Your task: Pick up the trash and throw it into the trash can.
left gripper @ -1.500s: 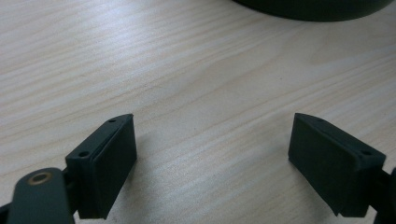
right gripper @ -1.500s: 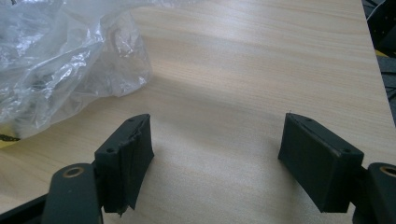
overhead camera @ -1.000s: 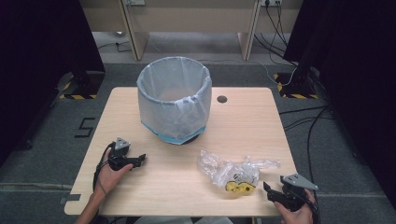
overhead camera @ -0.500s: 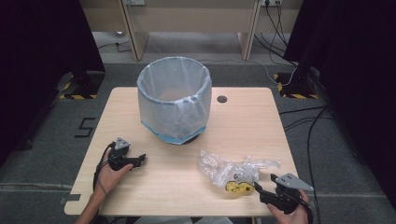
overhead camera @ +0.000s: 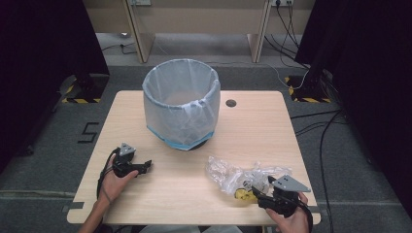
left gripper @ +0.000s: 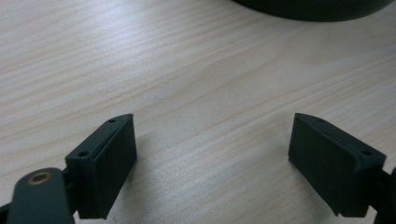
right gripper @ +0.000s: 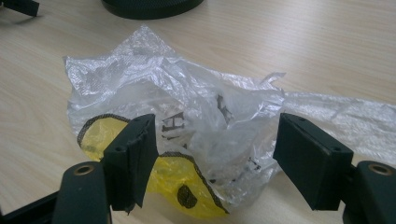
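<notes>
A crumpled clear plastic bag (overhead camera: 238,175) with a yellow and black print lies on the wooden table (overhead camera: 257,128) at the front right. My right gripper (overhead camera: 256,192) is open at its near edge. In the right gripper view the bag (right gripper: 187,98) bulges between the two spread jaws of that gripper (right gripper: 215,158), the yellow part next to the left jaw. My left gripper (overhead camera: 145,166) rests open on the table at the front left. The left gripper view has this gripper (left gripper: 212,158) over bare wood with nothing between its jaws.
A round bin (overhead camera: 180,109) lined with a pale plastic bag stands in the middle of the table; its dark base (left gripper: 317,7) lies just ahead of the left gripper. A small round cable hole (overhead camera: 231,103) sits to the bin's right. Cables run over the floor at right.
The right gripper has moved left and forward, up to the crumpled bag, so that its jaws now flank the bag's near edge. The left gripper has stayed put.
</notes>
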A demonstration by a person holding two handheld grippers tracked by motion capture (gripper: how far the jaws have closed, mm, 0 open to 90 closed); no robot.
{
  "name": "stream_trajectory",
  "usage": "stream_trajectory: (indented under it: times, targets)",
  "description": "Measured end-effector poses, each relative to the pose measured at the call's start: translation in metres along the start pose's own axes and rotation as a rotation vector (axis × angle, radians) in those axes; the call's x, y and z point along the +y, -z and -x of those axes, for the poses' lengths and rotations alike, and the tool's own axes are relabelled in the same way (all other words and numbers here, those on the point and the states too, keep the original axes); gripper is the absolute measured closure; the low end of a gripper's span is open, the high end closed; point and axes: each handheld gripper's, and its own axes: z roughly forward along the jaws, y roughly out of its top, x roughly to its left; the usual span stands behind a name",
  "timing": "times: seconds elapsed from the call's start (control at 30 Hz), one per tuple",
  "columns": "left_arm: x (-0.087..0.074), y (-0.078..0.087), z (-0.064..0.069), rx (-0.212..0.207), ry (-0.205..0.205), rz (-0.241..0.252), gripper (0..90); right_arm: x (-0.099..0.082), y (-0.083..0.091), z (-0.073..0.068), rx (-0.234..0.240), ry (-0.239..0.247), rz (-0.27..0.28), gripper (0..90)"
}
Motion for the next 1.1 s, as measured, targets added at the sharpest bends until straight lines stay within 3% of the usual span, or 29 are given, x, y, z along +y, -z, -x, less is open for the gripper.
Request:
stream_trajectory:
  times: [0.4, 0.63, 0.77, 0.83, 0.9, 1.1]
  targets:
    - [0.000, 0.000, 0.000, 0.000, 0.000, 0.000, 14.5, 0.004, -0.017, -0.004, -0.005, 0.021, -0.037, 34.5]
    - [0.000, 0.000, 0.000, 0.000, 0.000, 0.000, 14.5, 0.008, -0.031, -0.007, -0.018, 0.064, -0.064, 45.4]
    - [0.000, 0.000, 0.000, 0.000, 0.000, 0.000, 14.5, 0.005, -0.040, -0.005, -0.005, 0.066, -0.064, 59.4]
    - [0.000, 0.000, 0.000, 0.000, 0.000, 0.000, 14.5, 0.005, -0.040, -0.005, -0.004, 0.063, -0.065, 62.0]
    - [0.000, 0.000, 0.000, 0.000, 0.000, 0.000, 14.5, 0.004, -0.042, -0.003, -0.005, 0.071, -0.059, 72.9]
    - [0.000, 0.000, 0.000, 0.000, 0.000, 0.000, 14.5, 0.001, -0.042, -0.001, 0.012, 0.083, -0.050, 83.8]
